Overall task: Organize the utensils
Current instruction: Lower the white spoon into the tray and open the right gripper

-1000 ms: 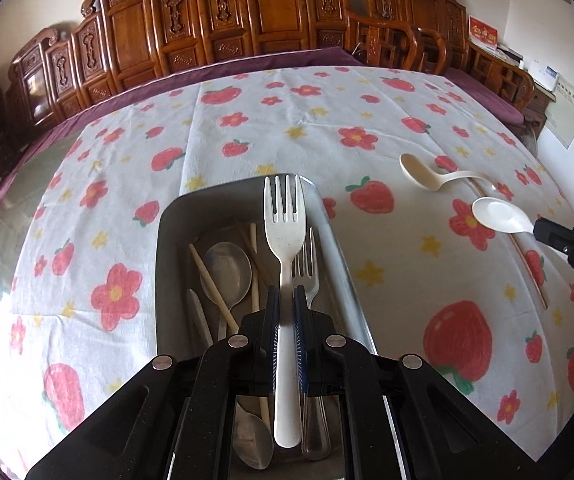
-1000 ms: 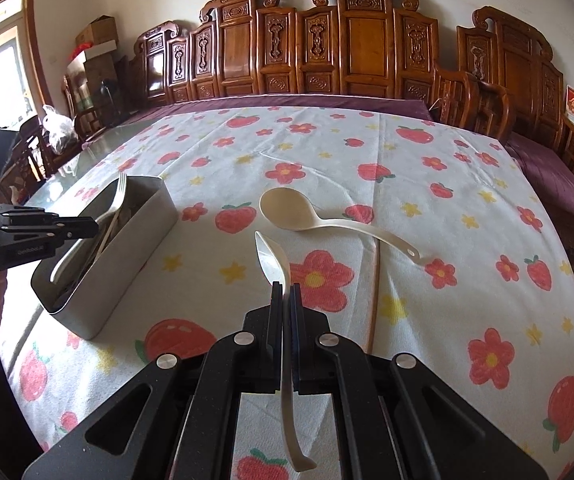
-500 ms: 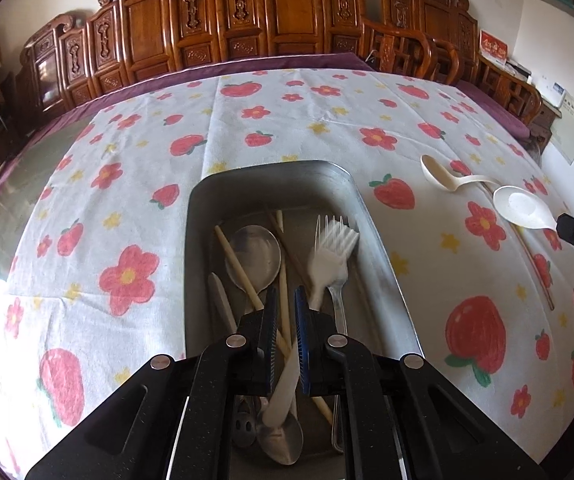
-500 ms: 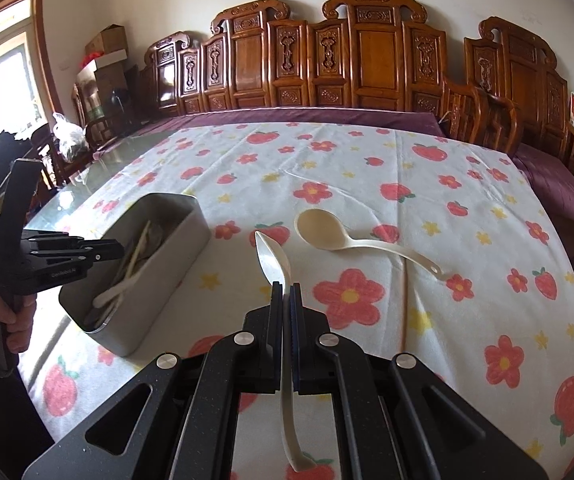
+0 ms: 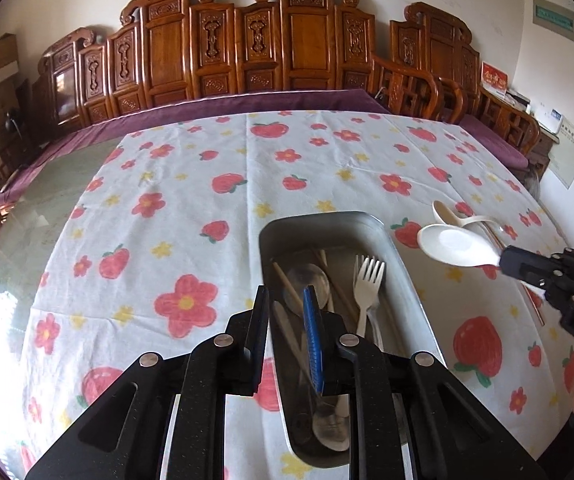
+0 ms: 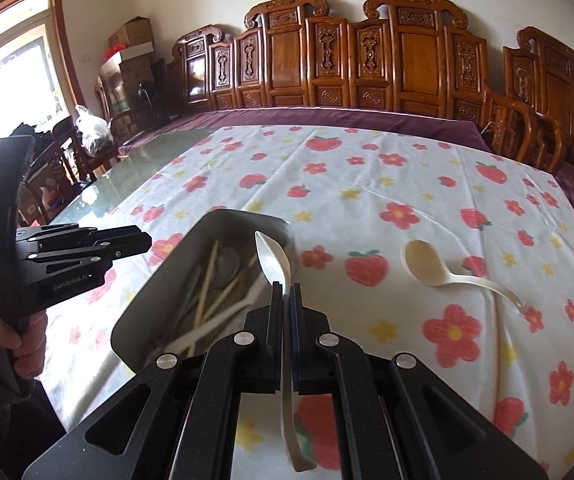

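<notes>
A: The cloth [image 5: 191, 216] is white, printed with red flowers, red strawberries and small yellow stars.

B: And the tray [image 5: 415, 300]?

A: Plain grey metal. The fork [image 5: 367, 284] in it is white. The spoon [image 6: 273, 260] is white too; the ladle [image 6: 427, 266] on the cloth is cream.

B: The grippers?

A: Black. The left gripper [image 5: 287, 312] has one blue pad [image 5: 311, 340]. The chairs [image 5: 311, 40] are reddish-brown carved wood.

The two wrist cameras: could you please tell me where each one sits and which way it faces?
Left wrist: on the left gripper, looking down along its open, empty fingers into the metal tray; the right gripper shows at its right edge.
Right wrist: on the right gripper, shut on a white spoon above the tray's rim; the left gripper and a hand show at left.
Shared: tray, white spoon, cream ladle, strawberry tablecloth, both grippers.
</notes>
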Tool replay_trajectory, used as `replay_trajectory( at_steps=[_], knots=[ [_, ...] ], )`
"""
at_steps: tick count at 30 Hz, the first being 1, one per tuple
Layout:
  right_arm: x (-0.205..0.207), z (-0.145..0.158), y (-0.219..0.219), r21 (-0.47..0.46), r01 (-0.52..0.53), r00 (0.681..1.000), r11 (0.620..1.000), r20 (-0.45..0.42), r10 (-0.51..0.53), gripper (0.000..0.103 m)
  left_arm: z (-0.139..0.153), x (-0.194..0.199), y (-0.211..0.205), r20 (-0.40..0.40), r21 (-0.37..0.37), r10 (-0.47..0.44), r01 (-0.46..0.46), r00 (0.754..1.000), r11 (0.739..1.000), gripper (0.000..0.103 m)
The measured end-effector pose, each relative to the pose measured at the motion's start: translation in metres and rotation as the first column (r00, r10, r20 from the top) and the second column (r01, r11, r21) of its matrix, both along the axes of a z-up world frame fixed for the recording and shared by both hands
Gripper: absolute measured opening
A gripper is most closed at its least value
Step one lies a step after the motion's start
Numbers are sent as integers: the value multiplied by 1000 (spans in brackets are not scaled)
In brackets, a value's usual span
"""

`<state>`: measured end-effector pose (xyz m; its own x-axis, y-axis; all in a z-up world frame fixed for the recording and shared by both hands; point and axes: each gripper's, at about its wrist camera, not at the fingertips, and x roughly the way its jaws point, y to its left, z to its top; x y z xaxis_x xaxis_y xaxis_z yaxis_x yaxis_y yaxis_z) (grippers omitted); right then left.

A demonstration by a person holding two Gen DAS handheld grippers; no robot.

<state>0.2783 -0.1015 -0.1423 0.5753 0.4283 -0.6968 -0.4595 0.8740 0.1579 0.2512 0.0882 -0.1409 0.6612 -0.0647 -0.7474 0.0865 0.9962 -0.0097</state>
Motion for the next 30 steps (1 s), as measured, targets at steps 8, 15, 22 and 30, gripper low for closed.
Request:
replay_trajectory(
  at_steps=[8,15,22,30],
  knots=[
    [19,-21,61,-68,2,999,998,-36,-4,4,12,-6,24,27,-29,18,-17,999,999,18],
    [42,-35,88,-112,63,996,992,-60,-70,4,15,-7,37,32,-49,39,-37,999,998,19],
    [50,-47,90,5,49,984,999,-173,-47,6,16,-7,40,36,-39,50,-48,998,998,19],
    [35,-39,81,53,11,985,999,-171,-2,8,19,-9,41,45,-48,52,-50,998,998,19]
  ],
)
